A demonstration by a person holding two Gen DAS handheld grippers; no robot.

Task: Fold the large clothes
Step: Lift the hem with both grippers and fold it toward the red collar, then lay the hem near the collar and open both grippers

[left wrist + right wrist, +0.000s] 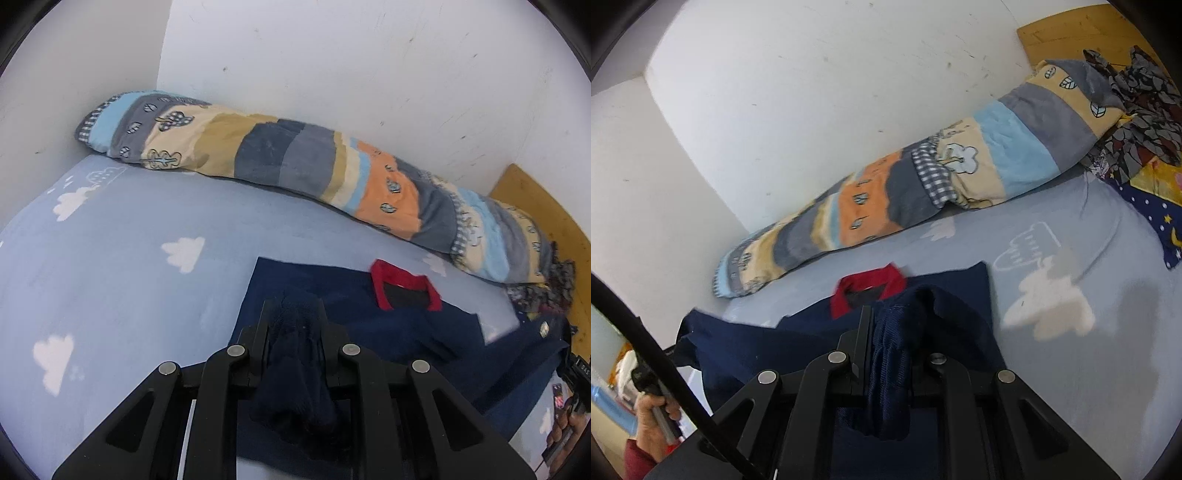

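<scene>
Patchwork rolled quilt (pixel 314 173) lies beyond navy garment (pixel 332 295), along wall (pixel 332 74).

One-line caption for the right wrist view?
Right gripper pinching a bunched fold of the navy garment, red collar ahead on the cloud-print bedsheet.

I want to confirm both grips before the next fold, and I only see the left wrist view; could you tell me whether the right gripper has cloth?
Observer: Yes, the right gripper is shut on a bunch of the navy garment.
Operator: Thank you. What lies beyond the garment on that side?
Observer: A dark blue star-print cloth lies on the bed sheet near the far corner.
Operator: Is the hand visible?
Observer: A hand grips a handle at lower left.
</scene>
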